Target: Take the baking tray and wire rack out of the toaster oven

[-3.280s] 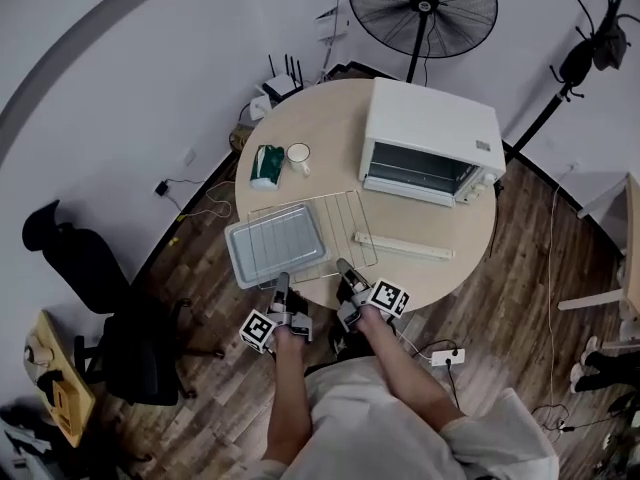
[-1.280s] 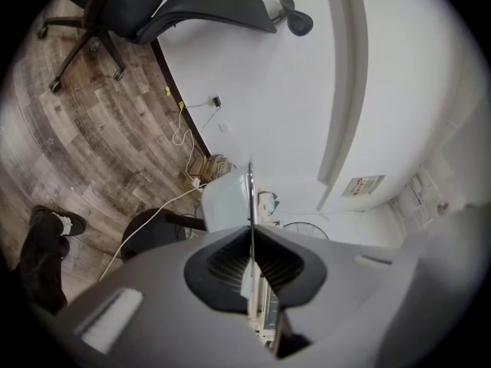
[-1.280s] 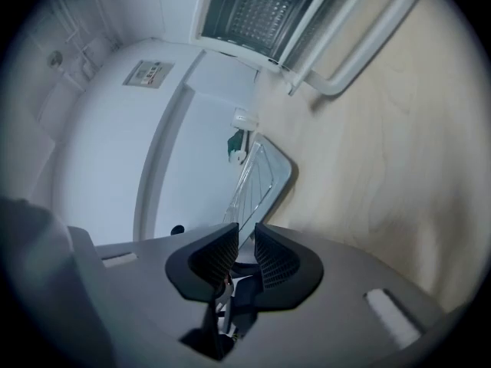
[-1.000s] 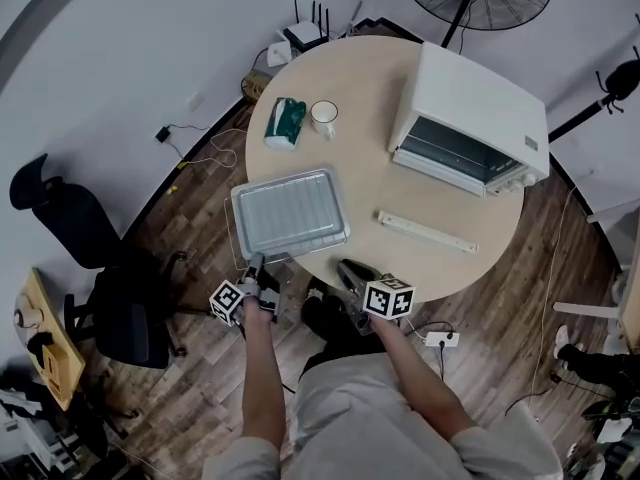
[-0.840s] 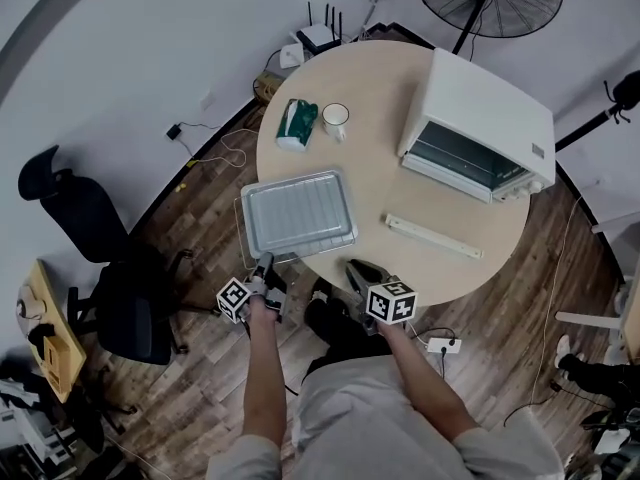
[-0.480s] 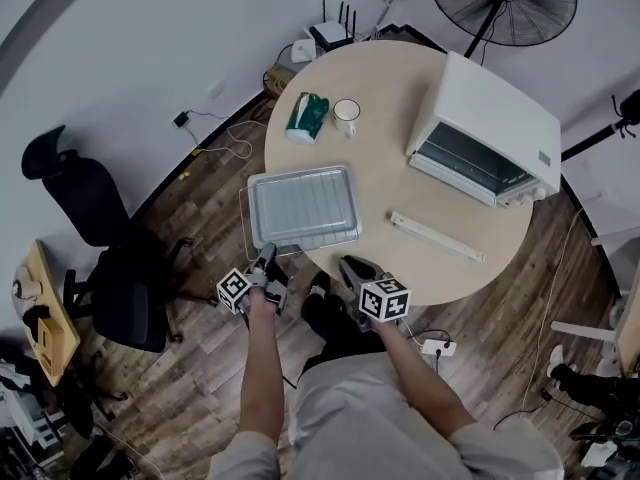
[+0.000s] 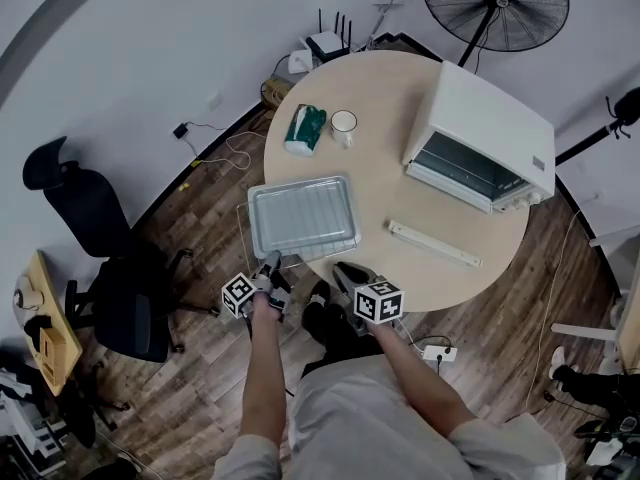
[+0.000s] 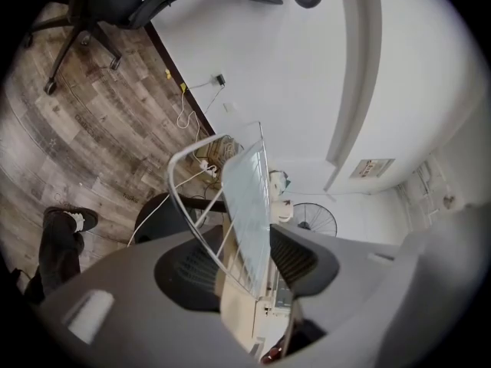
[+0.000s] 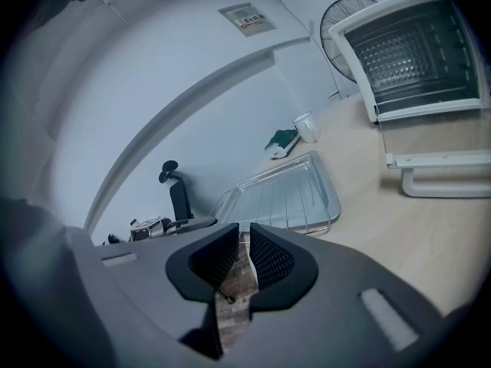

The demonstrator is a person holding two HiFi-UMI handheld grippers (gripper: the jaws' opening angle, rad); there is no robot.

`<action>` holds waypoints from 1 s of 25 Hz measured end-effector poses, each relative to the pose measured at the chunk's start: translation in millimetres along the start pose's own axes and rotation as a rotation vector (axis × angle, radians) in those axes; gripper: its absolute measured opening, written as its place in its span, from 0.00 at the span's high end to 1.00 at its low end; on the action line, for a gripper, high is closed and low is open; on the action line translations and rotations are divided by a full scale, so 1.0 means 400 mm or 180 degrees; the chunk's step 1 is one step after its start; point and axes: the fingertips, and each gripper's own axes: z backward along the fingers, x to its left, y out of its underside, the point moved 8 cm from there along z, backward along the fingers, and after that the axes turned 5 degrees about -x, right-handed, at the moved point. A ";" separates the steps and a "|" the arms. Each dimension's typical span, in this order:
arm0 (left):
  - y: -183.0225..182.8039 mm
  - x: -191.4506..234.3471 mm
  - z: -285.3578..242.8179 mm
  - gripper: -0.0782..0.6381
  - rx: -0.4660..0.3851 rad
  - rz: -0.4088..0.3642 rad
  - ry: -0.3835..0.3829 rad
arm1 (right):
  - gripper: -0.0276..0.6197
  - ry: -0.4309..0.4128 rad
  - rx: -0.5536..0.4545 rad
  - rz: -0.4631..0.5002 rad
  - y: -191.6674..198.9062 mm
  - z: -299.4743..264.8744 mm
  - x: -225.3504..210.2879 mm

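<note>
Grey metal baking tray (image 7: 303, 216) on chrome wire rack (image 8: 171, 173): likely light, stiff, slick; grip near rim. Left gripper (image 7: 272, 261) fingers just opened wide, rim between, unpressed. Right gripper (image 7: 341, 269) fingers narrow, empty.

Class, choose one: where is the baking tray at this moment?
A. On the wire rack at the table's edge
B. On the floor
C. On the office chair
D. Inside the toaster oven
A: the baking tray rests on the wire rack at the near-left edge of the round table, outside the toaster oven.
</note>
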 end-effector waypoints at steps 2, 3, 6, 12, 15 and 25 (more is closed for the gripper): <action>0.003 -0.001 -0.001 0.59 0.0047 -0.0017 0.0015 | 0.89 0.0012 0.0007 -0.0004 -0.003 -0.004 -0.005; 0.006 -0.002 0.000 0.57 0.0074 -0.0024 0.0022 | 0.89 0.0019 0.0009 -0.0013 -0.005 -0.007 -0.008; 0.019 -0.003 0.007 0.54 0.0159 -0.0047 0.0046 | 0.89 0.0023 0.0023 -0.0030 -0.006 -0.016 -0.012; 0.040 0.005 0.044 0.53 0.0132 -0.0009 0.0077 | 0.89 -0.0001 0.0048 -0.0015 -0.003 -0.025 -0.006; 0.064 -0.002 0.072 0.53 0.0072 0.0099 0.0124 | 0.89 0.0034 0.0054 -0.0029 -0.009 -0.018 -0.012; 0.156 -0.086 0.161 0.53 0.0055 -0.0554 0.0139 | 0.89 0.0274 -0.0013 0.0043 0.003 0.070 -0.027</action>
